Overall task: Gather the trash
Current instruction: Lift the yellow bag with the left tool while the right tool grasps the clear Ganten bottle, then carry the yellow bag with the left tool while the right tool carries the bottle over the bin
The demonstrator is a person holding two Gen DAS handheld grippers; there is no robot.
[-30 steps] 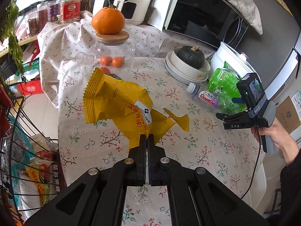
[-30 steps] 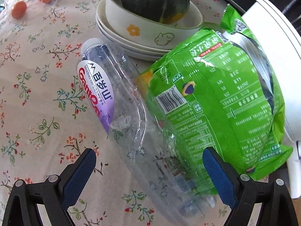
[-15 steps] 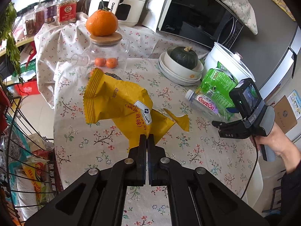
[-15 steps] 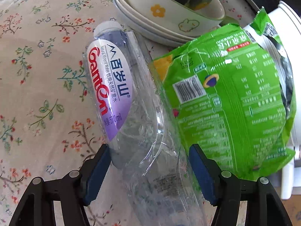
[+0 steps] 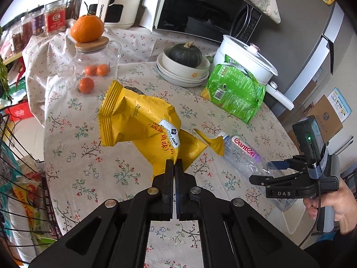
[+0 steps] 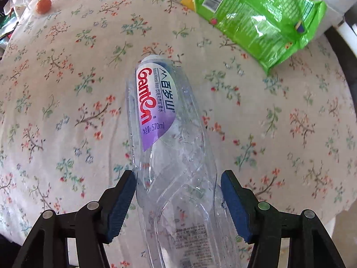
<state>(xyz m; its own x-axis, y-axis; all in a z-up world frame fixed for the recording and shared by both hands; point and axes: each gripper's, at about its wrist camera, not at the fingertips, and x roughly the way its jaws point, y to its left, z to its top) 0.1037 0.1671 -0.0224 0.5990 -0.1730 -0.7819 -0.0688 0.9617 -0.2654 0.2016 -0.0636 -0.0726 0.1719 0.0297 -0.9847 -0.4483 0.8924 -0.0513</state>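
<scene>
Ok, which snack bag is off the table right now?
The yellow snack bag, pinched in the left gripper; the green snack bag lies on the tablecloth.

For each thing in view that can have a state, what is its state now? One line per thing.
left gripper: shut on the yellow snack bag
yellow snack bag: crumpled, held above the table
right gripper: shut on the water bottle
water bottle: capped, crushed, looks empty
green snack bag: lying against the white pot
glass jar: closed with wooden lid, orange on top
microwave: door shut
</scene>
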